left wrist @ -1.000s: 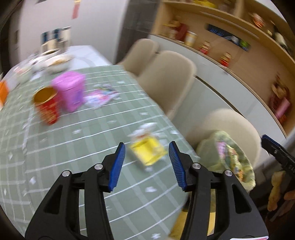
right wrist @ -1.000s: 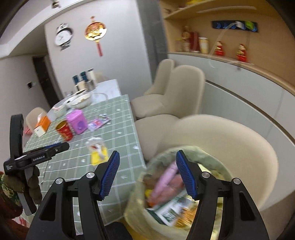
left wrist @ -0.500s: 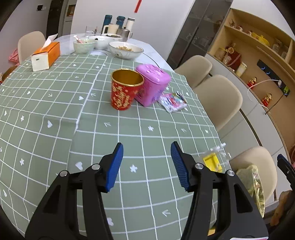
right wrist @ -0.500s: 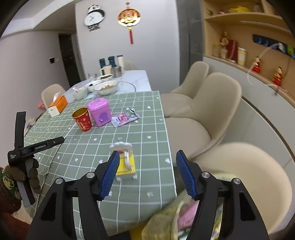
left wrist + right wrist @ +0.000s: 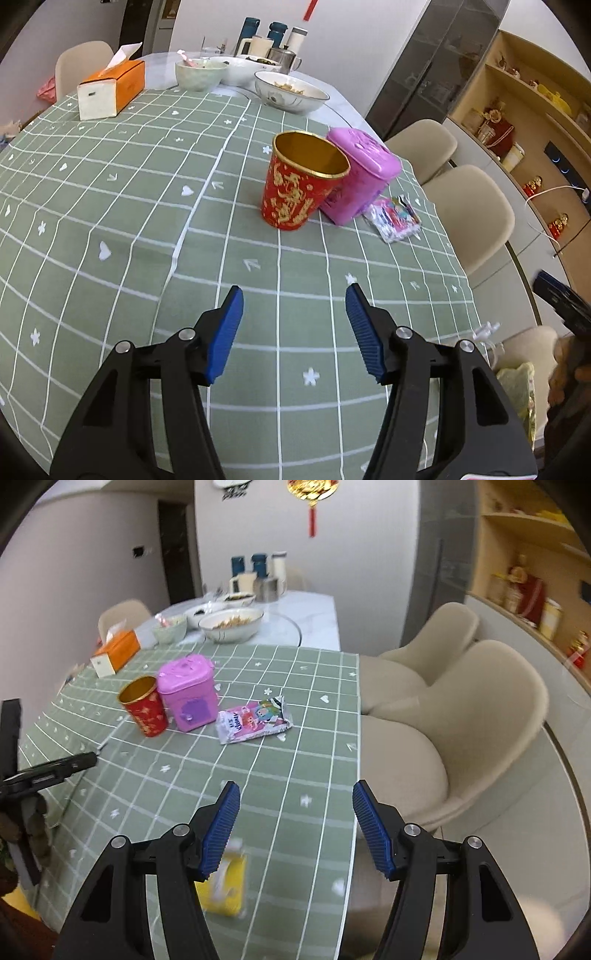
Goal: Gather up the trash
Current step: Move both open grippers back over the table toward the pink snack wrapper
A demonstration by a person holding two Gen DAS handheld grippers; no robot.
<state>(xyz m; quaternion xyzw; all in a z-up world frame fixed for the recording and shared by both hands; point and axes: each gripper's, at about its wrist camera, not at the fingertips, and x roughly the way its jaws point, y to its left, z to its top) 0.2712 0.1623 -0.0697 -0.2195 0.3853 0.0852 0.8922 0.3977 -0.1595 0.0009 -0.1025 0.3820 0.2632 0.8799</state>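
Note:
My left gripper is open and empty above the green checked tablecloth. Ahead of it stand a red and gold paper cup and a pink box, with a colourful snack wrapper to their right. My right gripper is open and empty over the table's near right edge. A yellow packet lies just behind its left finger. The cup, pink box and wrapper lie farther ahead. A trash bag shows at the lower right of the left wrist view.
An orange tissue box, bowls and flasks stand at the table's far end. Beige chairs line the right side. Shelves run along the right wall. The left gripper also shows in the right wrist view.
My left gripper has swung from the yellow packet toward the cup and pink box. My right gripper has lifted away from the trash bag and now faces the table.

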